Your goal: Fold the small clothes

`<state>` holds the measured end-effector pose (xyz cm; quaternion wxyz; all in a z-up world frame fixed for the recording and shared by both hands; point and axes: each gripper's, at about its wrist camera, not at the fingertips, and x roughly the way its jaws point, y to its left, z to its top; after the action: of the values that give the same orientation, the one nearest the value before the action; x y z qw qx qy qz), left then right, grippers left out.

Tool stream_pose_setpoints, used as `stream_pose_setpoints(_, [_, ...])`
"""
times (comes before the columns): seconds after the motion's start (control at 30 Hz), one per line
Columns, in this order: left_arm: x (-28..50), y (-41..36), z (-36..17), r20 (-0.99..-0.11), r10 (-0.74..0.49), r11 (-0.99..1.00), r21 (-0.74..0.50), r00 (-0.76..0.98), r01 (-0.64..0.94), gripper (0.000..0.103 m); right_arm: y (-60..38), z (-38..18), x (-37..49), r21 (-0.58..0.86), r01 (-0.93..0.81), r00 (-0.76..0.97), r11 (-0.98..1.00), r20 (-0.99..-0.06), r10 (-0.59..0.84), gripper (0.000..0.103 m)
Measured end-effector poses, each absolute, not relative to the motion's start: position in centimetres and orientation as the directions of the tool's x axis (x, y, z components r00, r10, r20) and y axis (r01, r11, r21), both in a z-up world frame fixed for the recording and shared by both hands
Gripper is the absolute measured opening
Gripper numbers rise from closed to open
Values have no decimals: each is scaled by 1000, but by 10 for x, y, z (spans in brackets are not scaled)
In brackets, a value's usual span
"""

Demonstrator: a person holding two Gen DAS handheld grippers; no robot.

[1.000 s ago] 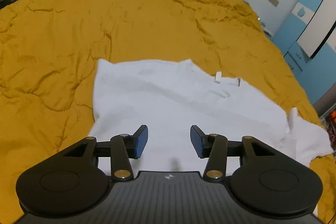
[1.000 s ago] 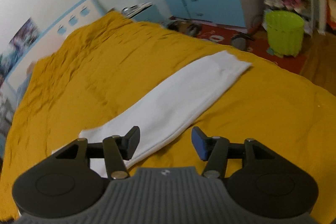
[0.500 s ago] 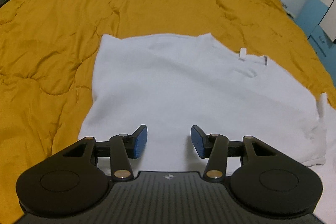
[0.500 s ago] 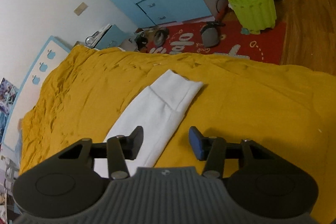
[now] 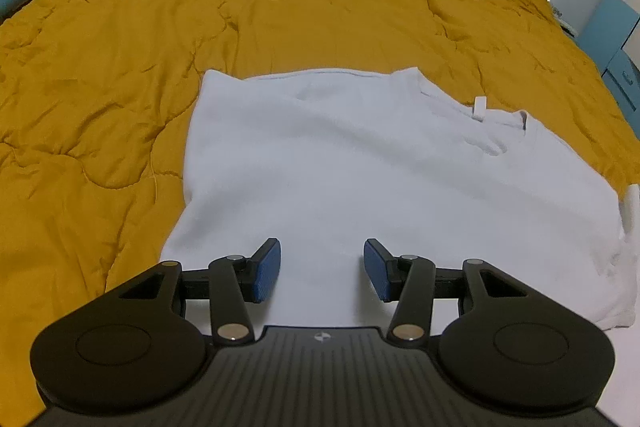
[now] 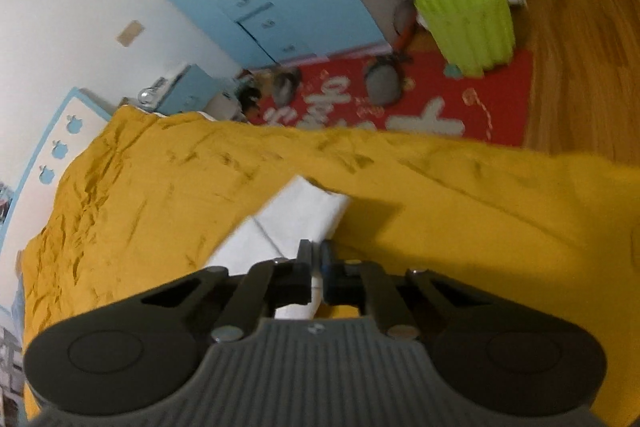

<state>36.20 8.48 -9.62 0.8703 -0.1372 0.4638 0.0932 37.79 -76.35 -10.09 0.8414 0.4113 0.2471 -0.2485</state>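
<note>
My right gripper (image 6: 316, 259) is pinching the sleeve (image 6: 296, 215) near its cuff, jaws clenched, while my left gripper (image 5: 322, 267) is hovering with jaws apart and nothing between them over the near part of the white shirt (image 5: 360, 167), which is lying flat on the yellow quilt (image 5: 120, 67).

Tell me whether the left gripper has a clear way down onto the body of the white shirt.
Probably yes. The left gripper hangs open right above the white shirt, which lies flat on the yellow quilt. Nothing lies between its fingers and the cloth.
</note>
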Motion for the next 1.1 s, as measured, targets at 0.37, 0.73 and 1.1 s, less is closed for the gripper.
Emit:
stream_pose_setpoints(0.37, [337,94,-65,-783,-20,939,-228,621,-258,57,-625,100,370,478,268,937,837,-333,-110,0])
stream_pose_setpoints(0.73, [296,140,-31,-717,-34,915,-303,696,-267,57,-350,215,381,337,-170,953,926,-182,241,0])
stream_pose_setpoints(1.1, [270,195,-31,-658,-61,868,-406,750,-285,56,-105,57,389,363,-265,817,893,-408,408,0])
